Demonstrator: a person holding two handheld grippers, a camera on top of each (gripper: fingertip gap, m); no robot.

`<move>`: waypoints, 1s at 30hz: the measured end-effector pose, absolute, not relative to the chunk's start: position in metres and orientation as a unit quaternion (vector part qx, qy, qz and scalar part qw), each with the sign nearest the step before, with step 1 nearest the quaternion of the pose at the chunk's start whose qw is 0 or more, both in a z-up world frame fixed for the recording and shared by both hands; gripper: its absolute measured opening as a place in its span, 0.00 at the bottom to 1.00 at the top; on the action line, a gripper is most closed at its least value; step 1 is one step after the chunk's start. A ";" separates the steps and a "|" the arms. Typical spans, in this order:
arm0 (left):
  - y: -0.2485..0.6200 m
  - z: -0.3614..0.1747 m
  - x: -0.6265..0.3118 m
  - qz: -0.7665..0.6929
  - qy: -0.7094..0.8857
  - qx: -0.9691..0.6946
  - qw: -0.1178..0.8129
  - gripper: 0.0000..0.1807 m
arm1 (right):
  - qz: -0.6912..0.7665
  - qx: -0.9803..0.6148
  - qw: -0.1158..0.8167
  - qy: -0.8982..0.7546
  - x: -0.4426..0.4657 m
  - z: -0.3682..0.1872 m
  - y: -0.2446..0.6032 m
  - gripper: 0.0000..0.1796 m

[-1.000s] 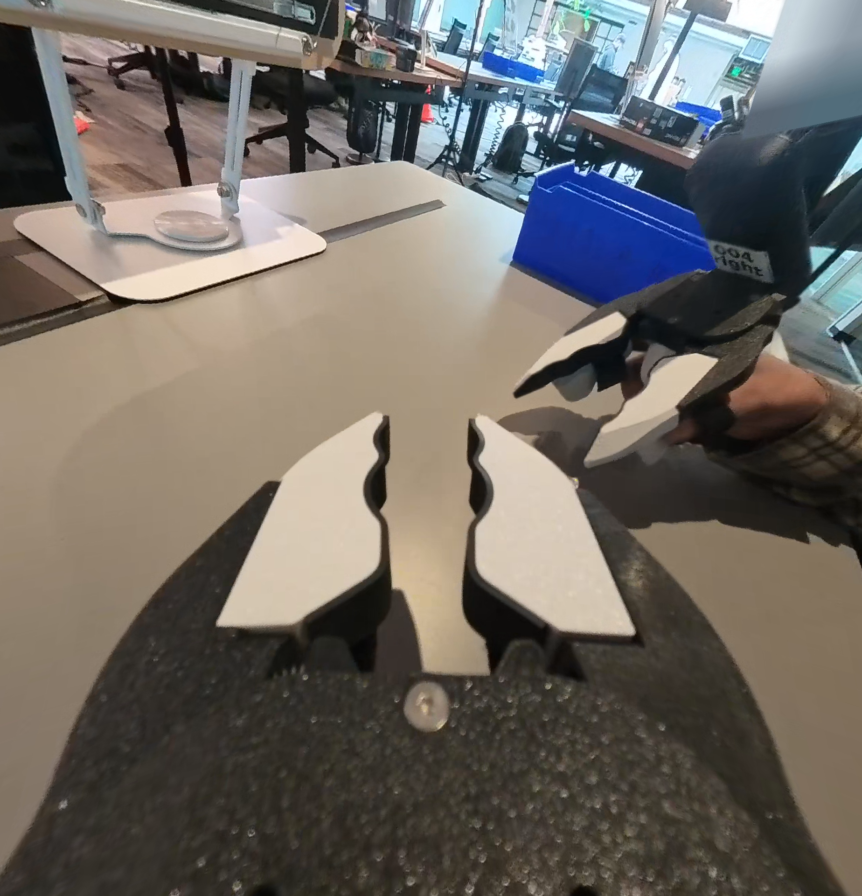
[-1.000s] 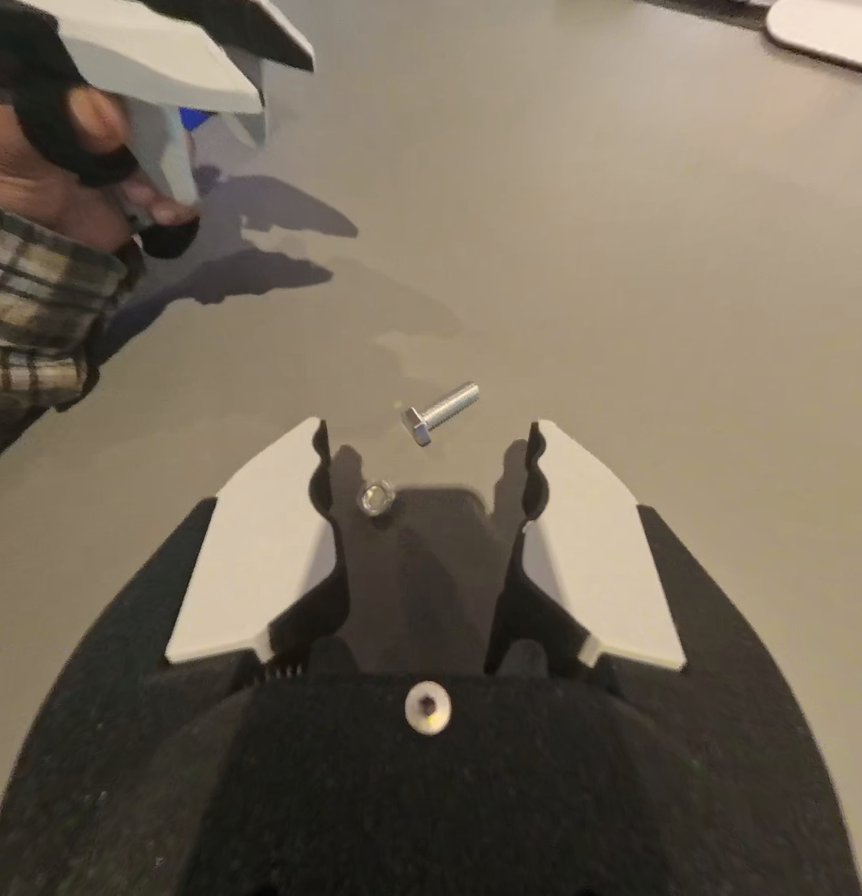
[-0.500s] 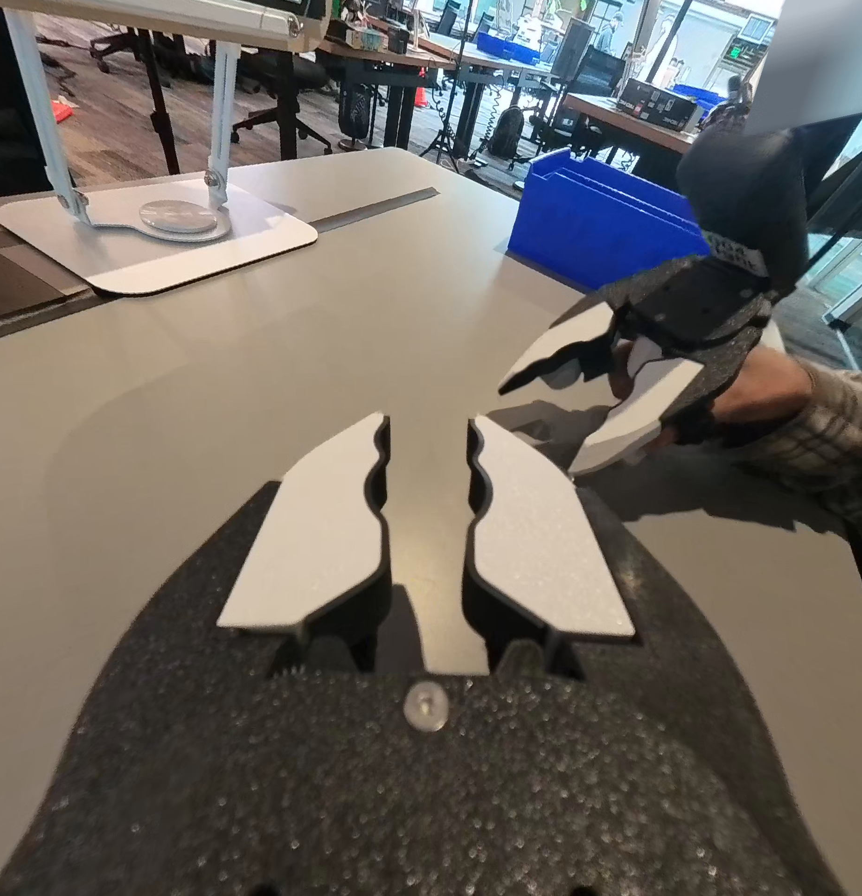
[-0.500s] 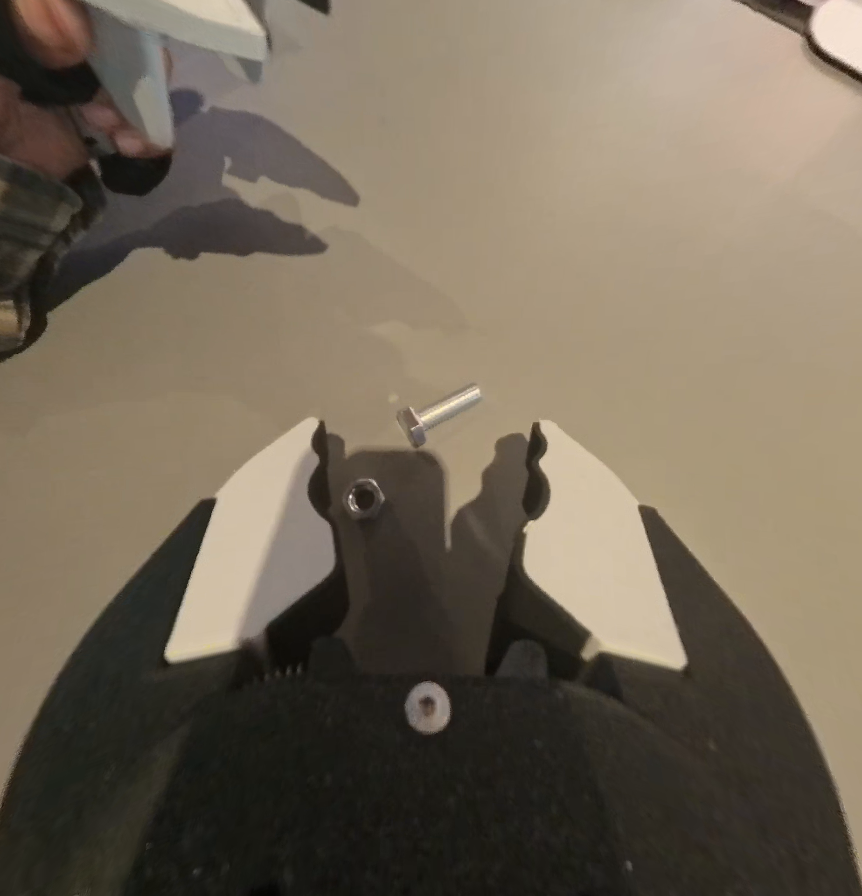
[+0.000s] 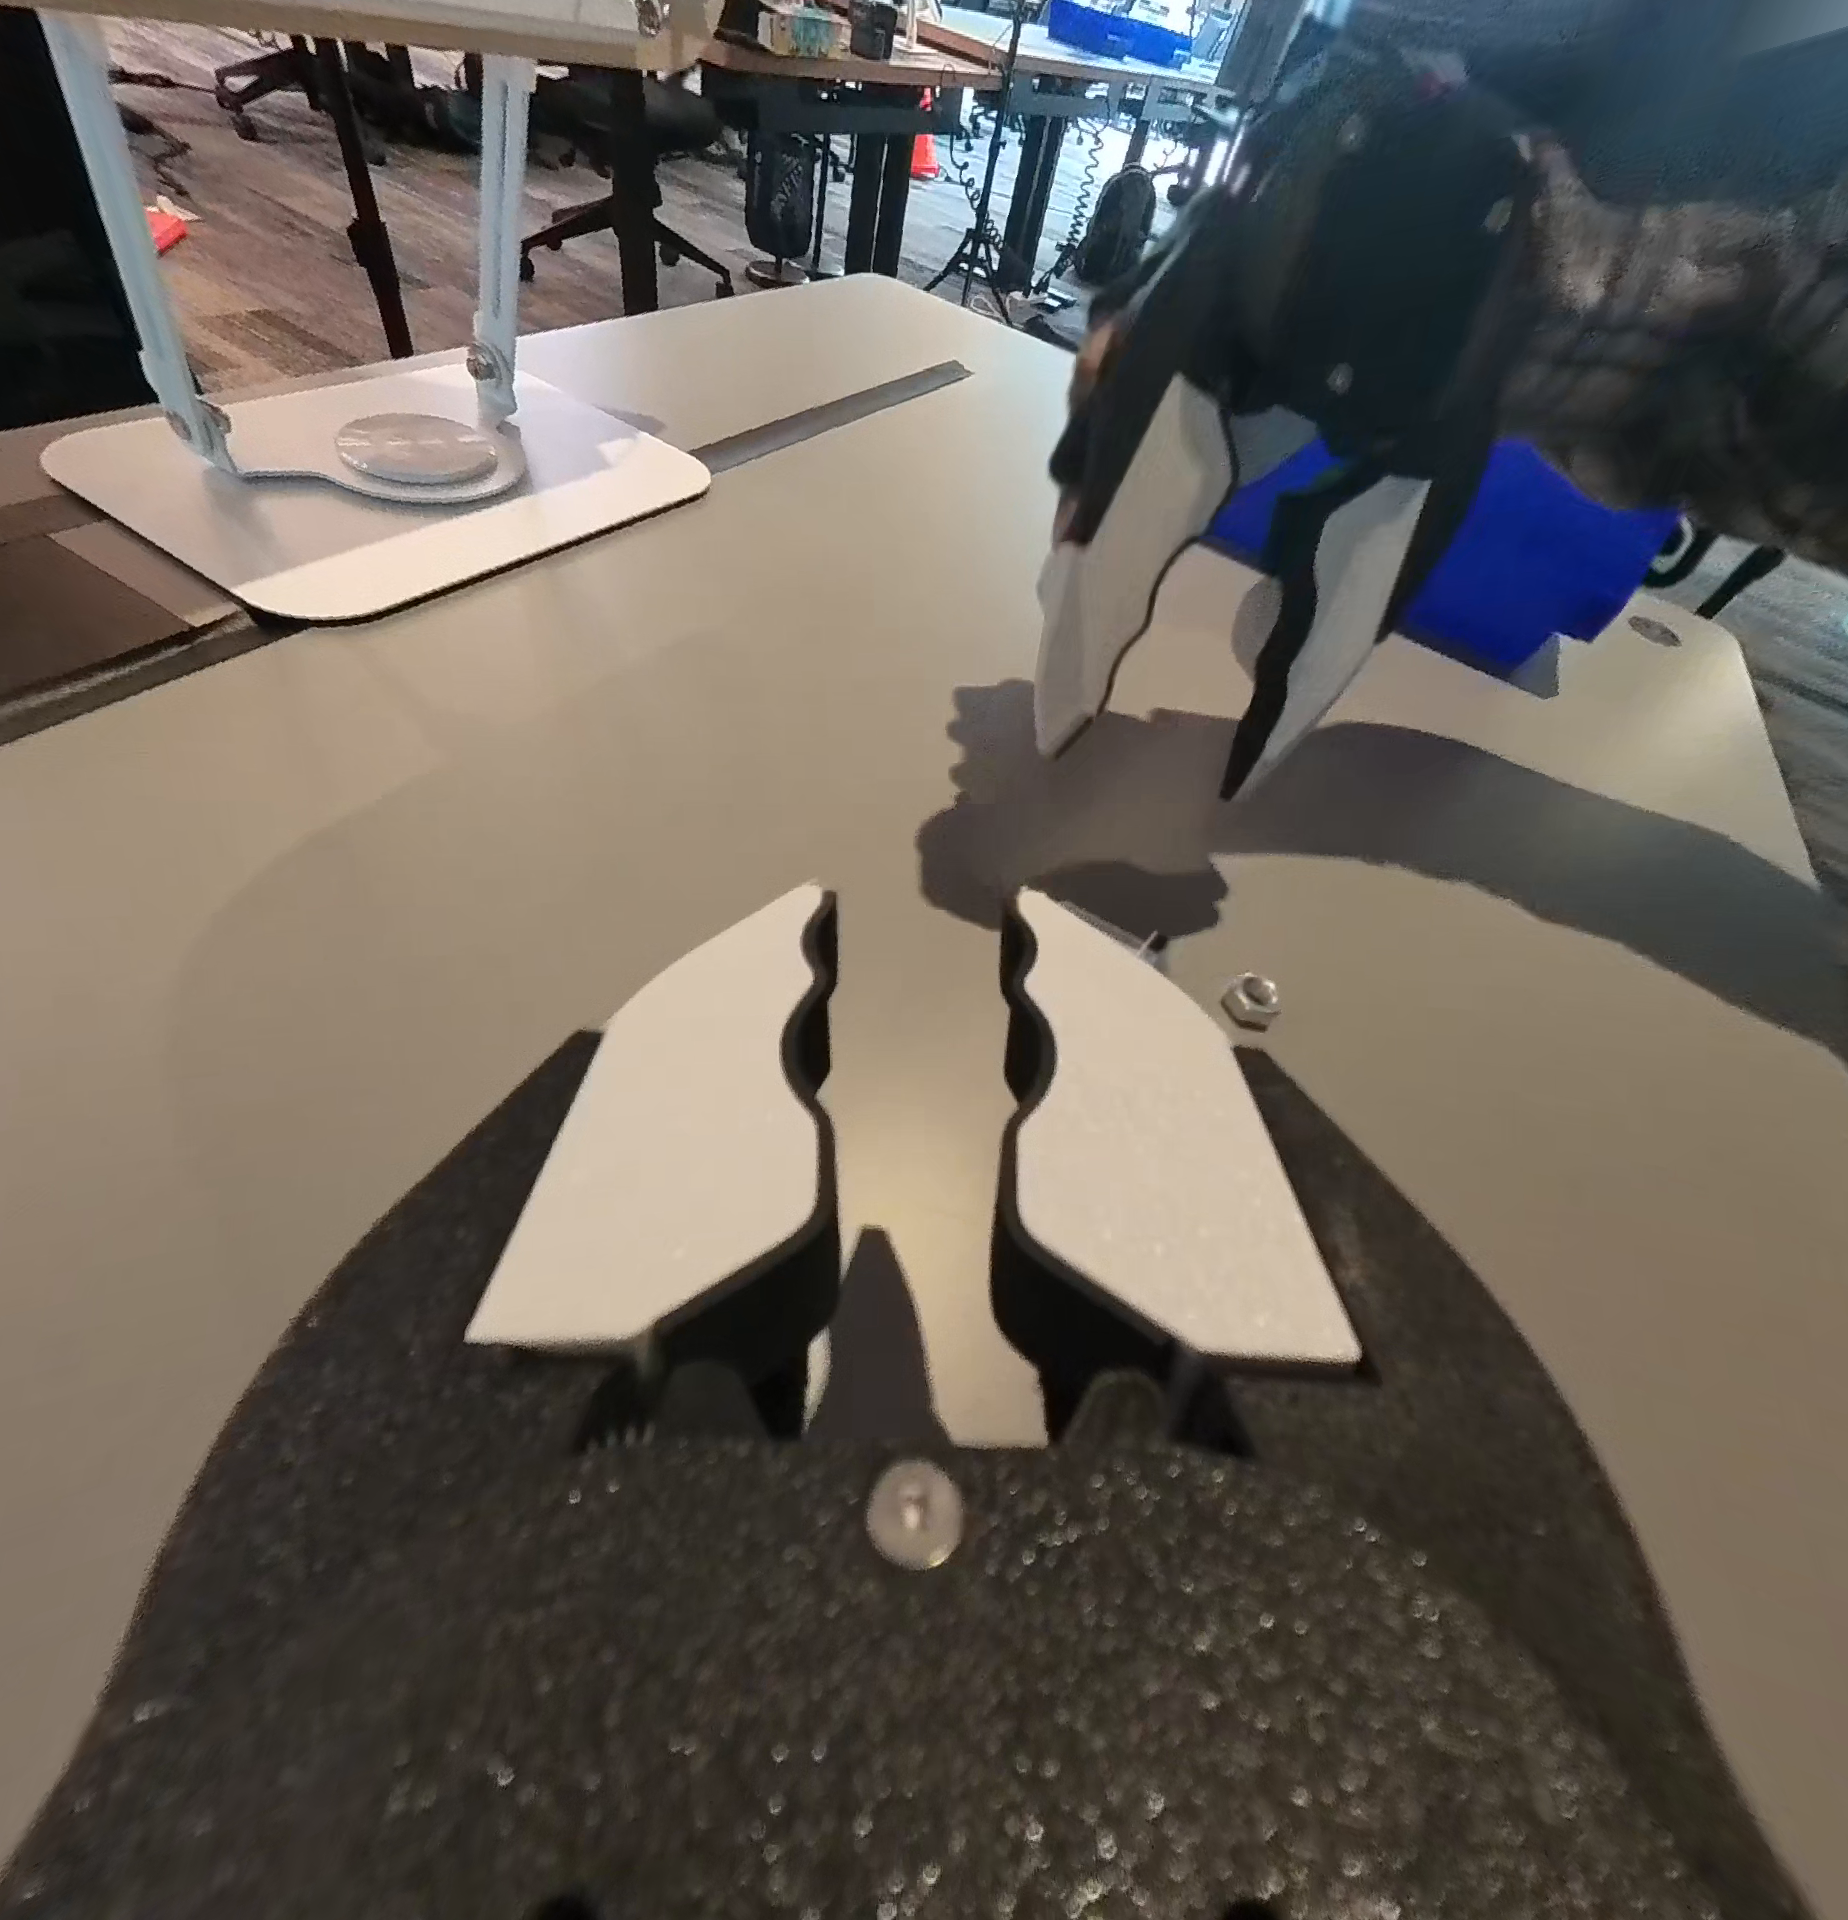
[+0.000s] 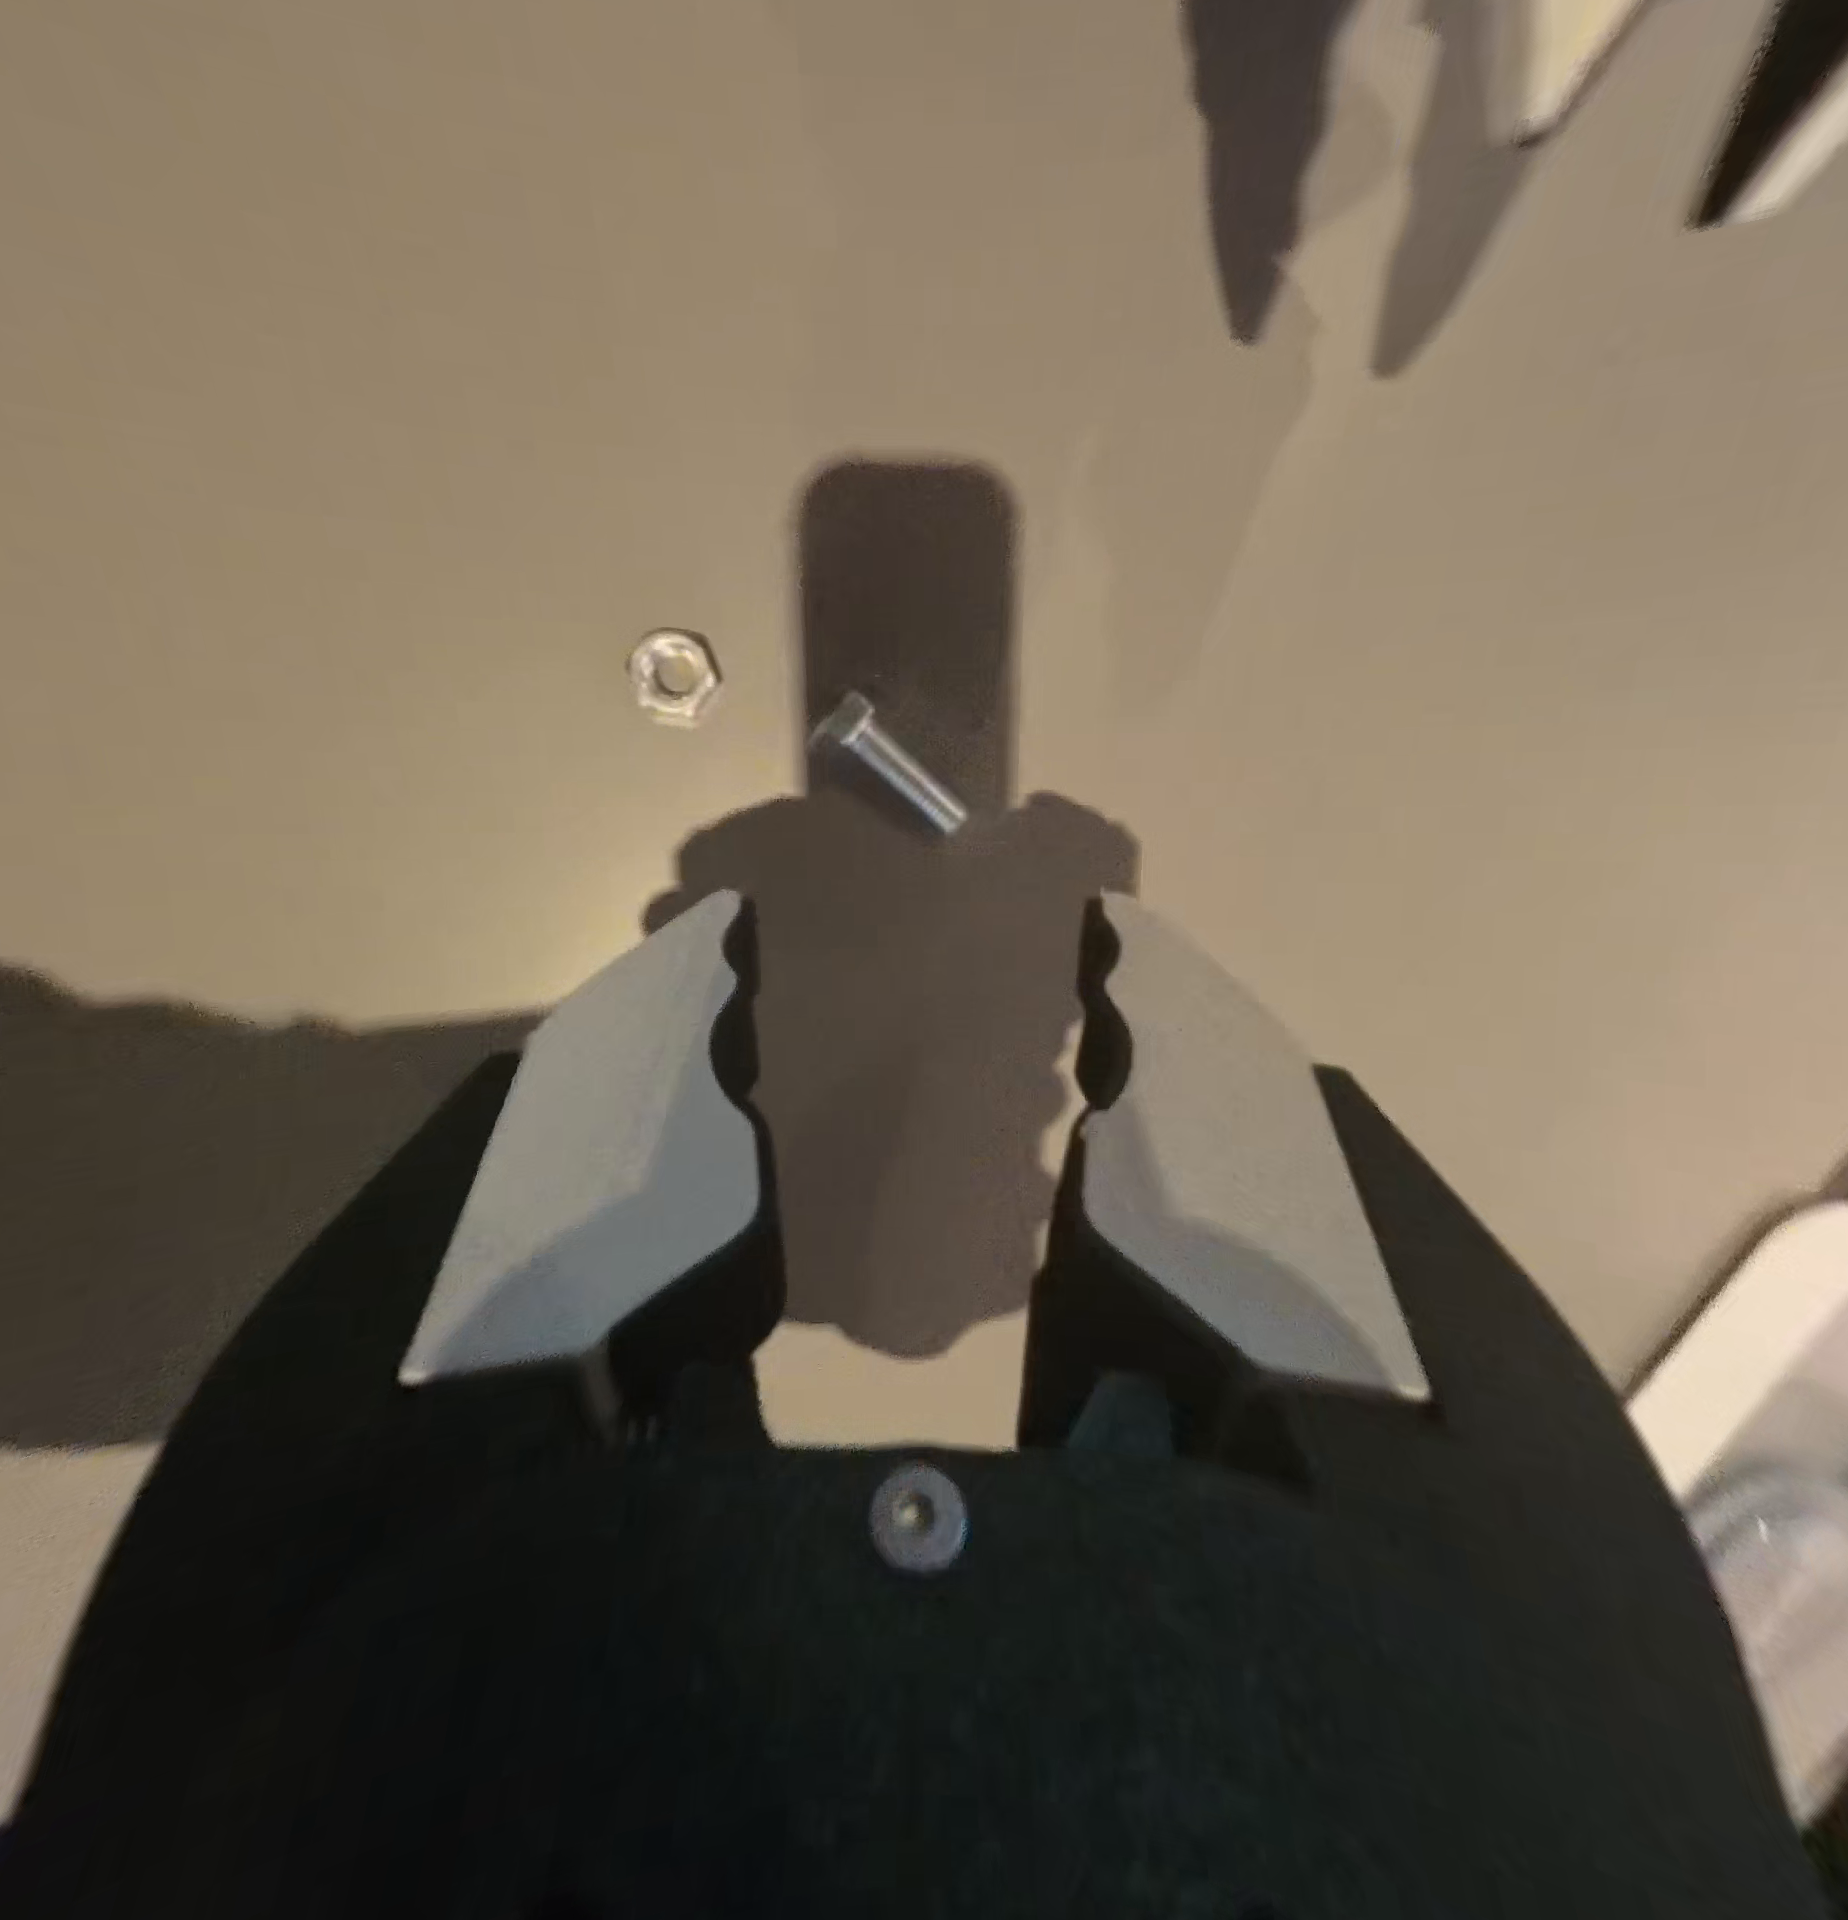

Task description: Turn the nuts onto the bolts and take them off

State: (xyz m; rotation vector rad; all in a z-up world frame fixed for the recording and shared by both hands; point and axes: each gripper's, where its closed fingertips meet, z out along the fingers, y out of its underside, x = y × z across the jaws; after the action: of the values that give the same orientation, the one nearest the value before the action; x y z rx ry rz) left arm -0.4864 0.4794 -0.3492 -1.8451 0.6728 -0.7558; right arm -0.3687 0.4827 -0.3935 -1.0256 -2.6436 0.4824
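A small silver hex bolt (image 6: 884,774) lies on its side on the grey table (image 6: 380,416), in the shadow just ahead of my right gripper (image 6: 915,914). That gripper is open, empty, and pointing down at the bolt. A silver hex nut (image 6: 676,677) lies loose to the bolt's left, apart from it. In the left wrist view the nut (image 5: 1249,1000) sits just right of my left gripper (image 5: 920,914), which is open with a narrow gap and empty. The right gripper (image 5: 1148,758) hangs above the table ahead of it. The bolt is mostly hidden there.
A white stand base (image 5: 380,499) with two upright legs sits at the far left of the table. A blue bin (image 5: 1522,561) stands behind the right gripper by the table's far edge (image 5: 1730,748). Desks and chairs fill the room beyond. Measured from the fingertips, the small silver hex bolt (image 6: 884,774) is 4 cm or so from the right gripper and 12 cm from the left. From my right tips it is roughly 6 cm to the silver hex nut (image 6: 676,677); from my left, 15 cm.
My right gripper has swung up and round and now points down over the bolt, with its fingers narrower. My left gripper has moved close to the nut and bolt. Both parts still lie on the table.
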 end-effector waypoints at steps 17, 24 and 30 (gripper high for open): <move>0.484 -0.352 -0.495 -0.308 0.267 -0.769 0.492 0.16 | 0.165 -0.285 0.038 -0.943 -0.387 -0.441 0.471 0.08; 0.477 -0.353 -0.481 -0.329 0.288 -0.761 0.479 0.17 | 0.220 -0.403 0.108 -0.882 -0.381 -0.438 0.467 0.06; 0.464 -0.358 -0.450 -0.343 0.338 -0.743 0.464 0.20 | 0.269 -0.569 0.253 -0.735 -0.358 -0.412 0.474 0.05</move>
State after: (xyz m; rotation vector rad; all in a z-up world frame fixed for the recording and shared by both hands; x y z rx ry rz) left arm -0.4496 0.4642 -0.3582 -1.8266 0.8298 -0.8426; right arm -0.3585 0.4740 -0.4115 -1.5457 -1.9977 0.7305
